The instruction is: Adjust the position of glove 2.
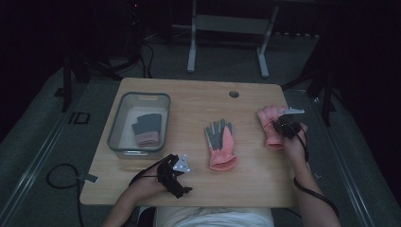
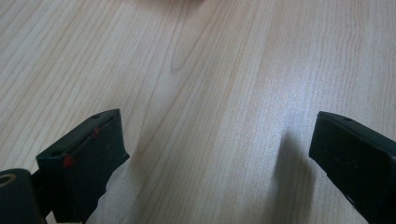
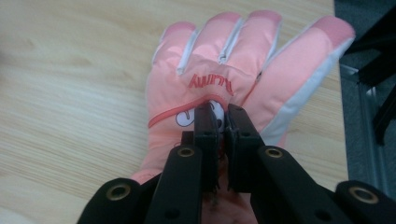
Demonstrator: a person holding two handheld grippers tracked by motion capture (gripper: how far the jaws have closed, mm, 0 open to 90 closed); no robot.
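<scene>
A pink glove [image 1: 269, 124] lies at the right side of the wooden table [image 1: 198, 99], back up, fingers pointing away. My right gripper [image 1: 285, 124] is shut on the fabric of its back; in the right gripper view the jaws pinch the pink glove [image 3: 224, 70] just below its logo, gripper [image 3: 222, 112]. A second pink glove [image 1: 221, 146] with a grey palm lies palm up in the middle of the table. My left gripper [image 1: 176, 176] rests near the front edge, open over bare wood [image 2: 219, 154].
A clear plastic bin [image 1: 124, 105] stands at the table's left with a grey and pink glove [image 1: 147, 128] inside. A round cable hole [image 1: 233, 93] sits near the far edge. The table's right edge is close beside the gripped glove.
</scene>
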